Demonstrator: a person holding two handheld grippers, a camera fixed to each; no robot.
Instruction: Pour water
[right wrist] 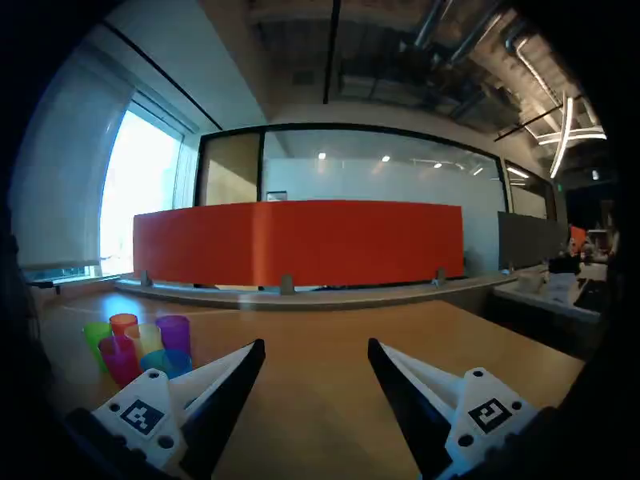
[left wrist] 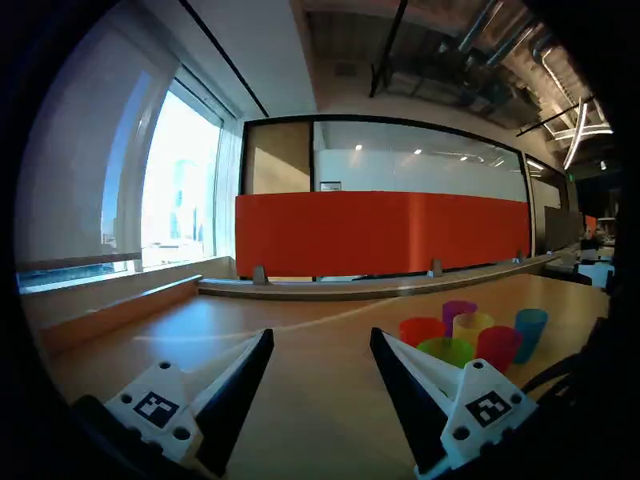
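Cups (left wrist: pixel 468 328) cluster aside; left hand-held gripper (left wrist: pixel 321 333) and right hand-held gripper (right wrist: pixel 316 342) gape, empty, over bare table (left wrist: pixel 320 408)

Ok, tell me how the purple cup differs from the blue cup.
Colour: the purple cup is purple, the blue cup blue. Place: in the right gripper view the blue cup stands nearer the camera, the purple cup just behind it. Both stand upright on the table.

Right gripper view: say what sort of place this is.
Probably an open-plan office: a long wooden desk with an orange divider panel, a glass-walled room behind, and exposed ceiling pipes.
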